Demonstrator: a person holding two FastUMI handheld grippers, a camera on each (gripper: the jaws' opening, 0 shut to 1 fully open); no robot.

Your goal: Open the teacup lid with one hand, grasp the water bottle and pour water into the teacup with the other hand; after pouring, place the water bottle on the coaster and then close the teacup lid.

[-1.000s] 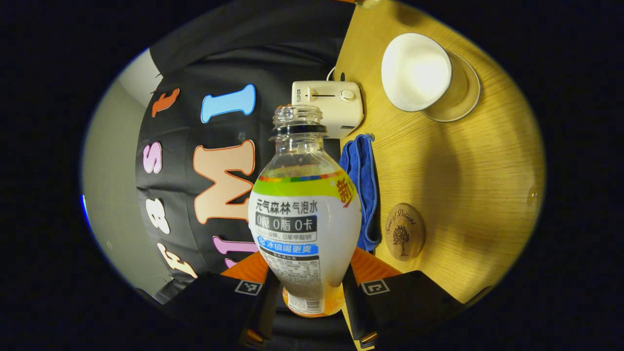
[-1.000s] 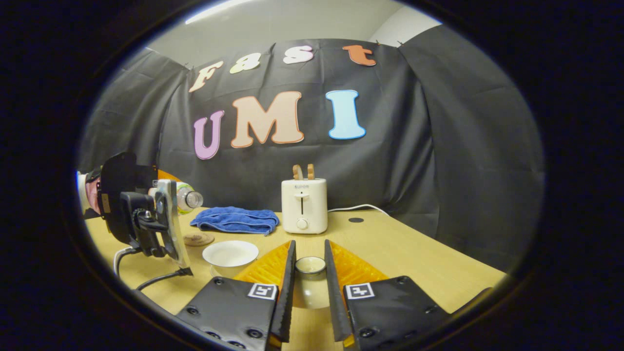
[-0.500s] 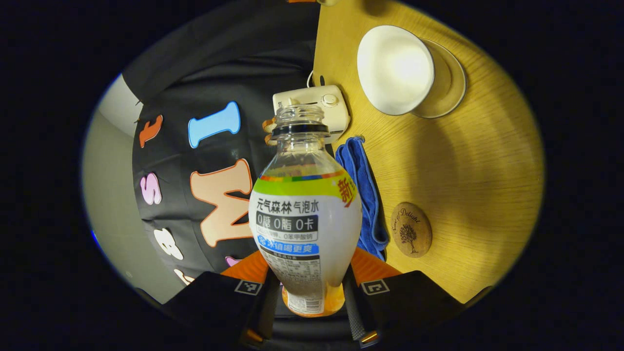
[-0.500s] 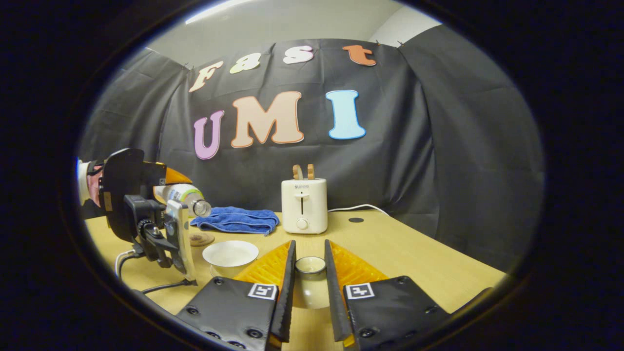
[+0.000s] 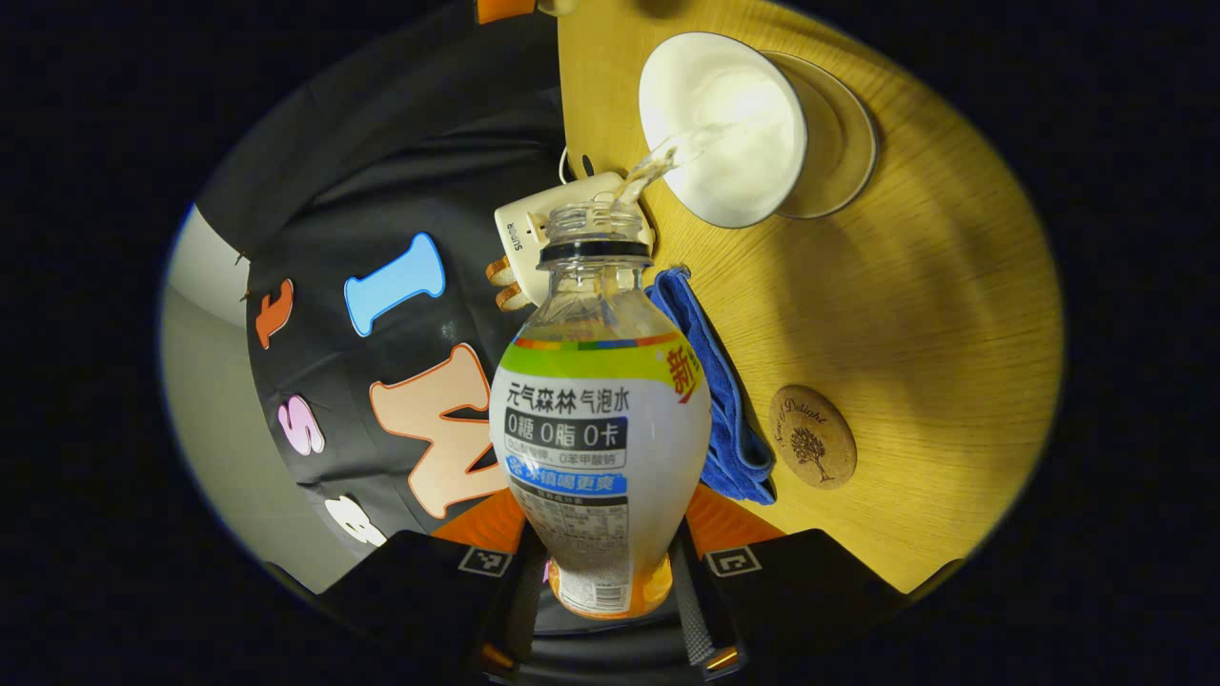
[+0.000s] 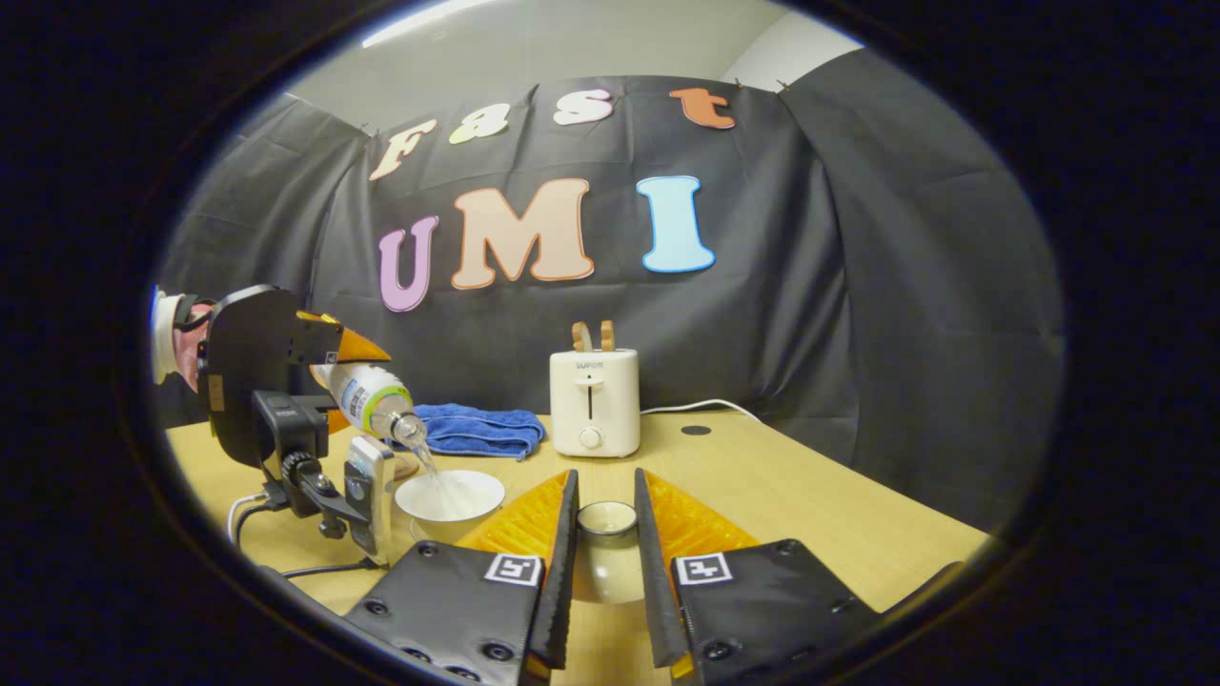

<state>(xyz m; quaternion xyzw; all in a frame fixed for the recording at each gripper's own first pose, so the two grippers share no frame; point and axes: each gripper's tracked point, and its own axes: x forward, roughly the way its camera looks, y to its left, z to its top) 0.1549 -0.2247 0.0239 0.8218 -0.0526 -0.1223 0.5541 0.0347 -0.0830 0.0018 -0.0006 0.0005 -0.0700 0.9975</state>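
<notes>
A pale wooden tabletop point(image 6: 762, 486) fills the booth floor beneath a draped black cloth wall point(image 6: 858, 286), with a strip of grey ceiling above it in the right gripper view. At nine o'clock in that view, the left gripper point(image 6: 324, 381), held by a hand point(image 6: 181, 348), clenches the clear plastic water bottle with a white-and-green label point(image 6: 367, 395), tipped mouth-down so a thin stream of water point(image 6: 434, 472) falls into the open white ceramic teacup point(image 6: 450, 495) at seven o'clock. Behind lie a folded blue towel point(image 6: 472, 429) and, at centre, a cream two-slot toaster point(image 6: 594, 400). At six o'clock the right gripper point(image 6: 603, 562) is clamped on the white round teacup lid point(image 6: 605, 548), both fingers pressing its sides. The left gripper view adds the bottle's label face-on and, at four o'clock, the round wooden coaster point(image 5: 812, 450) with an engraved tree, well apart from the cup.
</notes>
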